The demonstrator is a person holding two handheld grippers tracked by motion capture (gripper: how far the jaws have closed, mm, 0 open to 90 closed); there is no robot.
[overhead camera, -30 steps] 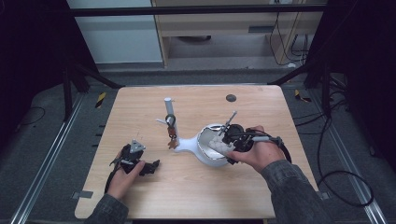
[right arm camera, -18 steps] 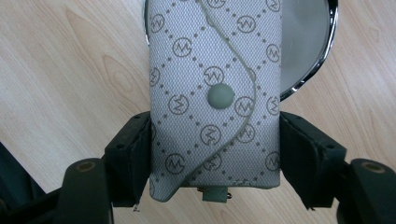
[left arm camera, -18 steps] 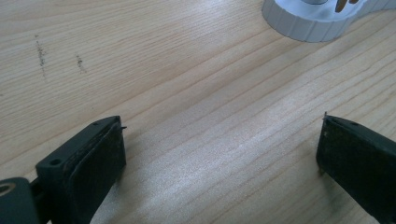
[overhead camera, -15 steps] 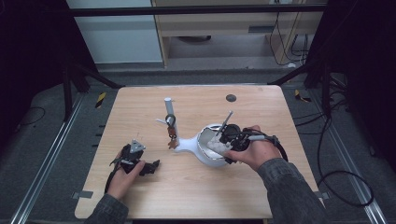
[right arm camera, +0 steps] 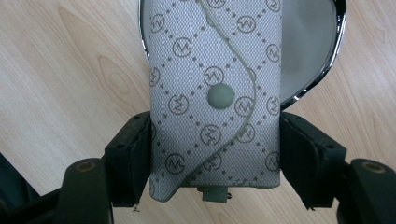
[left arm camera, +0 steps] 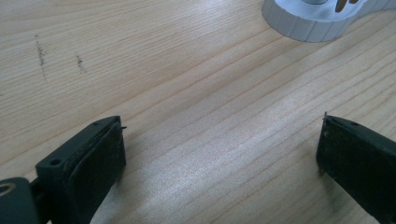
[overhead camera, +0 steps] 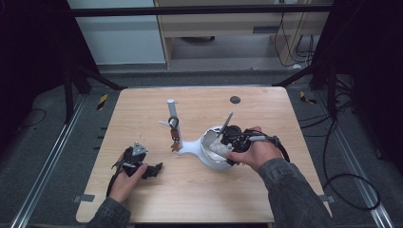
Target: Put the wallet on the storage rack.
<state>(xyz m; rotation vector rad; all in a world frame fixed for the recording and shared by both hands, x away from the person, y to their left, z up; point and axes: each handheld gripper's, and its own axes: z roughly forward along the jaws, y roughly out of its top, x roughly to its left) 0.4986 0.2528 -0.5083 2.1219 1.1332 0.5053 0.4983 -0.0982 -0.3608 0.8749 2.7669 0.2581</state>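
My right gripper (right arm camera: 215, 158) is shut on a grey patterned key pouch (right arm camera: 215, 93) with a round snap, one jaw pressed on each side. The pouch hangs over a dish with a chrome rim (right arm camera: 327, 70). In the high view the right gripper (overhead camera: 224, 142) sits at the white dish (overhead camera: 214, 159) of a white stand (overhead camera: 190, 146). That stand has an upright post (overhead camera: 171, 110), and a bunch of keys (overhead camera: 174, 134) hangs from it. My left gripper (overhead camera: 153, 169) rests on the table at the front left, open and holding nothing (left arm camera: 222, 149).
The wooden table (overhead camera: 142, 114) has a small dark round spot (overhead camera: 235, 99) near its far edge. The stand's ribbed white base (left arm camera: 308, 23) lies ahead of the left gripper. A cable (overhead camera: 280, 147) loops around the right hand.
The right gripper with the pouch has shifted slightly left over the dish. The left gripper has not moved.
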